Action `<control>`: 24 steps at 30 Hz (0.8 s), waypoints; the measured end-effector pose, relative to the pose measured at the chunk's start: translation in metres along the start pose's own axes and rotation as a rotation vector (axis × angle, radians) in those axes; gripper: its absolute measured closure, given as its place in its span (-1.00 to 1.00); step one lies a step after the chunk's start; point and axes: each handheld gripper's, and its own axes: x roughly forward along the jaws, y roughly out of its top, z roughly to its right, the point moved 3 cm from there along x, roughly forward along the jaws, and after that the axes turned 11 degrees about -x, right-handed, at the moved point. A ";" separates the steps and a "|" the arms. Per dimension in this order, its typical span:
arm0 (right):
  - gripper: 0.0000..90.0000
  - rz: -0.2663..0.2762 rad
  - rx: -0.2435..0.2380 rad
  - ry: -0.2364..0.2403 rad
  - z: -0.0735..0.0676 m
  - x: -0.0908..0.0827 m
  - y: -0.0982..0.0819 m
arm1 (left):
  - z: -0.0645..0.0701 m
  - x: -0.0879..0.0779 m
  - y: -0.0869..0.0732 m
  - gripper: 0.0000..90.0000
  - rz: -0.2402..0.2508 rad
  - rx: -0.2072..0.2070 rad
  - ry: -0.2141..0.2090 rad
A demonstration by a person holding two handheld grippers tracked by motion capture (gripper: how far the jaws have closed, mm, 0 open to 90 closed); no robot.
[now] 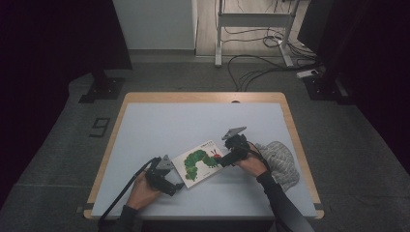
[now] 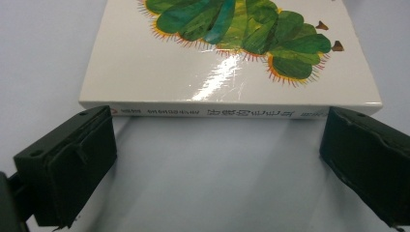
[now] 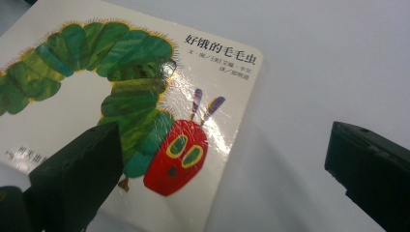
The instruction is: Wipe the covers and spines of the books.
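- Caterpillar picture book (image 1: 199, 163) flat on table (image 1: 159, 125), front centre.
- Left gripper (image 1: 180, 185) wide open, empty, at book's spine.
- Right gripper (image 1: 217, 159) wide open, empty, probably hovering over cover's corner.
- Striped cloth (image 1: 283, 162) beside right hand.

Book (image 2: 232, 87): far half of cover cut off by top edge in left gripper view; spine lettering blurred, unreadable. In right gripper view, book (image 3: 96, 121) cut off at left and bottom edges, lower left part covered by one jaw; small print at left edge partly hidden.

Left tool (image 1: 175, 182): tips too small in high view to tell whether touching book's edge. Right tool (image 1: 218, 160): tips dark, merged with caterpillar's red head in high view.

Striped cloth (image 1: 285, 162): near part hidden behind right hand (image 1: 252, 164) and sleeve.

Surface (image 1: 193, 121): near edge partly hidden by forearms.
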 end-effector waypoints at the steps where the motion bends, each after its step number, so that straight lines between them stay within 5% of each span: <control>1: -1.00 -0.002 0.006 0.006 0.000 0.003 0.000 | 0.001 0.000 0.000 -1.00 -0.002 0.000 0.001; 17: -1.00 0.012 0.056 0.105 0.005 0.046 0.017 | 0.003 0.002 0.002 -1.00 0.001 -0.009 0.007; 24: -1.00 0.022 0.070 0.113 0.004 0.052 0.023 | 0.003 0.002 0.002 -1.00 0.000 -0.007 0.007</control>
